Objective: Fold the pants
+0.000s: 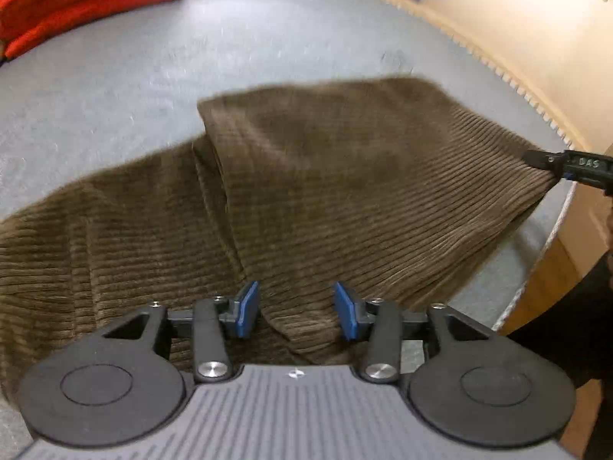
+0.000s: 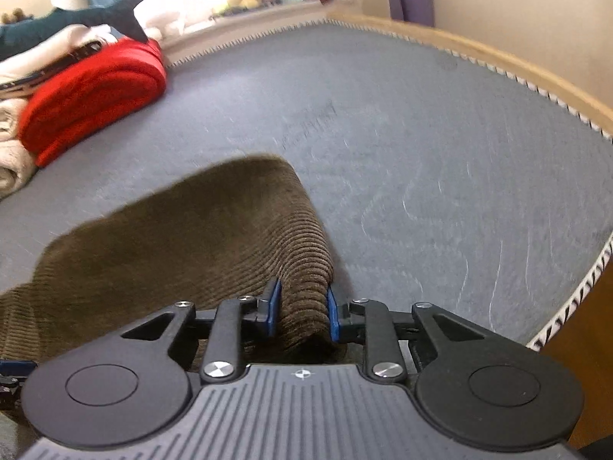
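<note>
Left wrist view: the left tongs (image 1: 295, 308) stand open over the brown corduroy pants (image 1: 306, 191), blue pads (image 1: 245, 310) apart, cloth below them but not pinched. The pants spread across a grey bed (image 1: 191, 50), one part folded over another. At the right edge the right tongs (image 1: 544, 161) bite a corner of the pants. Right wrist view: the right tongs (image 2: 300, 312) are closed on a bunched fold of the pants (image 2: 184, 237), pads (image 2: 272, 310) pressing both sides, the cloth trailing left. Farther off lies a folded red blanket (image 2: 95, 92) beside cream towels (image 2: 11, 142), and a wooden frame (image 2: 479, 53) rims the bed (image 2: 421, 134).
</note>
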Tool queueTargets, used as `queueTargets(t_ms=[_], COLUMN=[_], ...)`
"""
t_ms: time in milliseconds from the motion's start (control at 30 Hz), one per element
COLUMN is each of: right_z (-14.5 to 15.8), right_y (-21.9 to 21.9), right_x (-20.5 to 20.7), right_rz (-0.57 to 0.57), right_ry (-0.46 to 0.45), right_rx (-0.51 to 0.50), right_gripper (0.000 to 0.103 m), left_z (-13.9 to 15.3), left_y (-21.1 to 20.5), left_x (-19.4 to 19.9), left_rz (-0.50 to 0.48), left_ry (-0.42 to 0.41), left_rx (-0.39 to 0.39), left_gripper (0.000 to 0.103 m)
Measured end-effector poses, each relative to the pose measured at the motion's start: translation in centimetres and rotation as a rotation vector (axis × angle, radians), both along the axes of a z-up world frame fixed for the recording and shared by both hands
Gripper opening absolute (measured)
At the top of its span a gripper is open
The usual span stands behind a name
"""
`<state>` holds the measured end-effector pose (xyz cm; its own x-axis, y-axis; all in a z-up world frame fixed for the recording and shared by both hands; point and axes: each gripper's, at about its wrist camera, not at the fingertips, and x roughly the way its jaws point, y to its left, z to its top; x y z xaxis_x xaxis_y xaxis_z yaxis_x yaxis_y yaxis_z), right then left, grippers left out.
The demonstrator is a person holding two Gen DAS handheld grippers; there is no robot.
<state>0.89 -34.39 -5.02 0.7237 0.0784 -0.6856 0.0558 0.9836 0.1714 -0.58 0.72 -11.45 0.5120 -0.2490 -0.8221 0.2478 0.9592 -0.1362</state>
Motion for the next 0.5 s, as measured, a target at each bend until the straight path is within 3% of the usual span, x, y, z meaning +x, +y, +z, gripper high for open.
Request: queueTargets(t_ms=[33,100,133,267,400,500], right_z=[0.7,2.1,2.6,5.0,6.5,7.1], right_y=[0.4,1.7,2.7,8.3,13.7,16.9], right_x=[-0.3,-1.1,-1.6,-4.2,-6.8,-8.6], right_rz=[0.017,0.052,0.060,0.167,0.306,0.398], right_ry=[-0.024,-0.070,-0.085,-0.197,-0.293,-0.338], right_rx=[-0.008,-0.042,-0.070,-0.204,-0.266,-0.300], right_gripper=[0.025,0.025,0.024,0.024,0.024,0.024], left_z=[0.6,2.0,2.6,4.9,5.8,6.1], left_y=[0.2,0.8,1.2,3.1,6.0,7.6], left_x=[-0.5,-1.3,-1.4,-1.2,-1.3,-1.2], left_rz=[0.009,0.050,0.075,0.170,0.241,0.291], left_ry=[-0.024,-0.082,-0.108,-0.186,-0.163,-0.167], left_rx=[-0.001,-0.017,-0.025,-0.114,-0.282,-0.360], left_gripper=[0.057,0.082,0.086,0.088,0.088,0.088])
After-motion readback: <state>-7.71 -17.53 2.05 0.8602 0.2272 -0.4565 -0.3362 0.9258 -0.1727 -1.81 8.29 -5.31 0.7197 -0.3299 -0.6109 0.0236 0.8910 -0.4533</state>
